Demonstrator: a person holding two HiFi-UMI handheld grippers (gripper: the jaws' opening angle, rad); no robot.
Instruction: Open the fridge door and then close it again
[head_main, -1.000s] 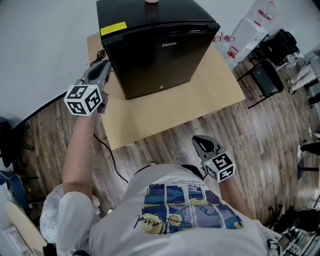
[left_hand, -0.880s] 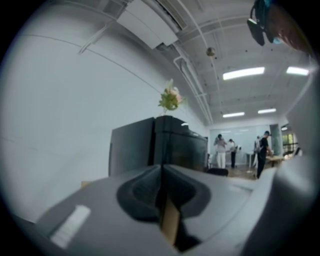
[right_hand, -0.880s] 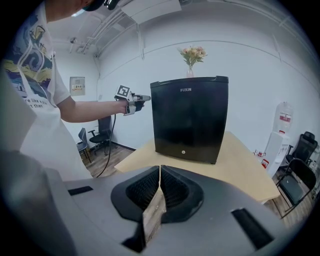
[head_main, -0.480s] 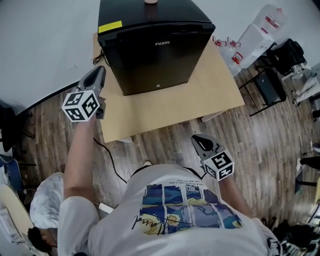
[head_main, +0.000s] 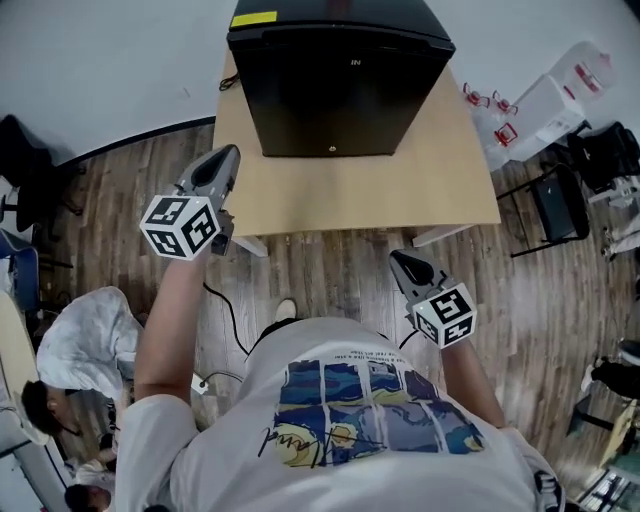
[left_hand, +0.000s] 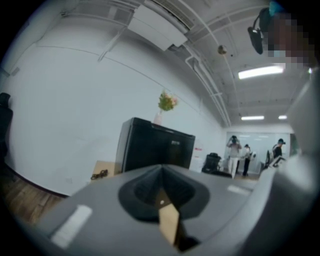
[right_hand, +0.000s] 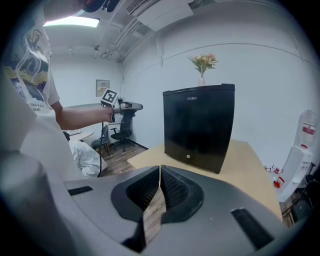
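The black fridge (head_main: 340, 90) stands on a low wooden platform (head_main: 350, 195) with its door closed; a vase of flowers (right_hand: 202, 67) sits on top. My left gripper (head_main: 224, 158) hangs over the platform's left front corner, away from the fridge (left_hand: 150, 147). Its jaws are closing and meet with nothing between them (left_hand: 161, 172). My right gripper (head_main: 402, 260) hovers over the floor in front of the platform's right side, shut and empty, pointing at the fridge (right_hand: 200, 125).
White water containers (head_main: 545, 105) and a black chair (head_main: 560, 200) stand to the right of the platform. A black cable (head_main: 225, 310) runs across the wooden floor. A person in white (head_main: 75, 340) crouches at the left. Other people (left_hand: 235, 155) stand far off.
My left gripper has drawn back from the fridge's left side towards the platform's front corner. The right gripper shifted slightly. The fridge door stays closed.
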